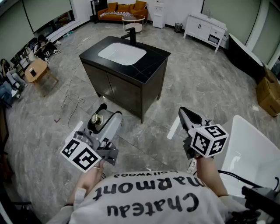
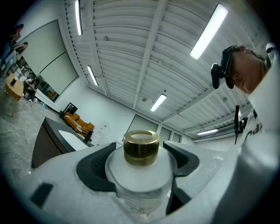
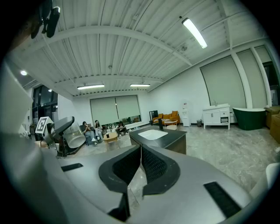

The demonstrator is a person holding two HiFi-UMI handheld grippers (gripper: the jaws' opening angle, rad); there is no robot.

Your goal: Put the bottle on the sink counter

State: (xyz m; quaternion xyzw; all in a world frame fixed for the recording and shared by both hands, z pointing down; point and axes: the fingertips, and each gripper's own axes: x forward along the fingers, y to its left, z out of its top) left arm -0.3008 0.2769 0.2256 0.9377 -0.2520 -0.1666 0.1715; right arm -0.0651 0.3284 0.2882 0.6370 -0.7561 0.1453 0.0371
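A frosted clear bottle (image 1: 107, 127) with a gold cap (image 1: 96, 119) lies between the jaws of my left gripper (image 1: 103, 115), which is shut on it and held low over the floor. In the left gripper view the bottle (image 2: 141, 175) fills the gap between both pads, cap pointing outward. My right gripper (image 1: 186, 115) is shut with nothing in it; its pads meet in the right gripper view (image 3: 140, 164). The sink counter (image 1: 151, 65), black-topped with a white basin and black faucet (image 1: 131, 35), stands ahead, apart from both grippers. It also shows beyond the right jaws (image 3: 170, 136).
A white bathtub (image 1: 256, 151) stands at the right. Cardboard boxes (image 1: 269, 92) and a white cabinet (image 1: 203, 28) stand further off. An orange sofa (image 1: 124, 11) and round table (image 1: 133, 19) are at the back. People sit at the left (image 1: 39, 46). A cable (image 1: 72, 103) lies on the floor.
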